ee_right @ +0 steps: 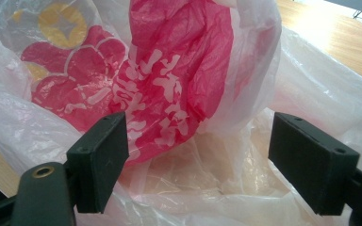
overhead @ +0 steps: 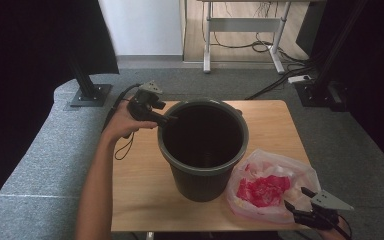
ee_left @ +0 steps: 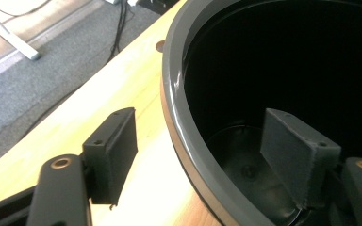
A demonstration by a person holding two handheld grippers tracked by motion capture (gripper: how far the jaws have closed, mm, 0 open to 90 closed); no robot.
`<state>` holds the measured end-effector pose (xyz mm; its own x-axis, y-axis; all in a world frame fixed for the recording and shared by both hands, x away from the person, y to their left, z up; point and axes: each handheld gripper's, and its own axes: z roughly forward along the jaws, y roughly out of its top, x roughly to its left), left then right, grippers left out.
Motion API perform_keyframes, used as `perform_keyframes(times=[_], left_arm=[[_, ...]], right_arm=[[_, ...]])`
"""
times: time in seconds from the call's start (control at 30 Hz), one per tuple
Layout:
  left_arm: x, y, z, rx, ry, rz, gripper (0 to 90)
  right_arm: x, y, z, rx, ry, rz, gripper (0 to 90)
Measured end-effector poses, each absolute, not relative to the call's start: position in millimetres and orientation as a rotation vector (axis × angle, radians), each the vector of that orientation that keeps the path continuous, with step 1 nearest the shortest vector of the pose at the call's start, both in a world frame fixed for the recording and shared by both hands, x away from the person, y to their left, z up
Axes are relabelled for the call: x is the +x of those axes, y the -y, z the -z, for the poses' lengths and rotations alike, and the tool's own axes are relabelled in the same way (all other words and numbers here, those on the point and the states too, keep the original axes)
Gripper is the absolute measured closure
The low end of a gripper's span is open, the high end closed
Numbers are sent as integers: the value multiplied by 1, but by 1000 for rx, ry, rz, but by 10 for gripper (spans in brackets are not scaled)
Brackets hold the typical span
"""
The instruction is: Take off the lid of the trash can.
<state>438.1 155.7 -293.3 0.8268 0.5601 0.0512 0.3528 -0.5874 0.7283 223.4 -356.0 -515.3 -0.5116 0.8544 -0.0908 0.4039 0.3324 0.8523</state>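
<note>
At bin (overhead: 202,150) rim: left hand-held gripper (overhead: 167,119) agape | right hand-held gripper (overhead: 297,199) agape at bag (overhead: 270,187)

Lab or recording studio, not home. Black curtains (overhead: 25,45) hang at both sides, closing off work area. Black metal posts (overhead: 82,80) bolted on base plates (overhead: 91,95) flank small wooden tabletop (overhead: 140,185): camera-rig frame. Grey carpet floor (overhead: 360,160). Power strip (overhead: 300,78) and loose cables (overhead: 260,47) run across floor. Height-adjustable desk frame (overhead: 245,30) with white legs stands at back by plain white wall (overhead: 140,25). Grey padded bench or sofa edge (overhead: 35,165) at left.
</note>
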Motion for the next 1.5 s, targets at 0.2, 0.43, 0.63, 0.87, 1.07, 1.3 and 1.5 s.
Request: perform_keyframes(times=[0.2,0.43,0.63,0.87,1.07,1.3,1.5], left_arm=[[447,-145,296,2319,-698,-343,456],[451,-136,302,2380,-748,-351,597],[452,-133,302,2396,-761,-374,666],[452,-128,299,2421,-773,-405,685],[450,-128,290,2384,-771,-438,693],[448,-127,283,2359,-765,-465,705],[450,-126,281,2348,-763,-449,714]], right_arm=[[224,355,516,1099,-2069,-1089,203],[224,355,516,1097,-2070,-1086,203],[224,354,517,1098,-2070,-1081,203],[224,355,517,1101,-2065,-1078,203],[224,356,516,1104,-2056,-1080,203],[224,356,516,1102,-2057,-1078,203],[224,356,516,1106,-2053,-1080,204]])
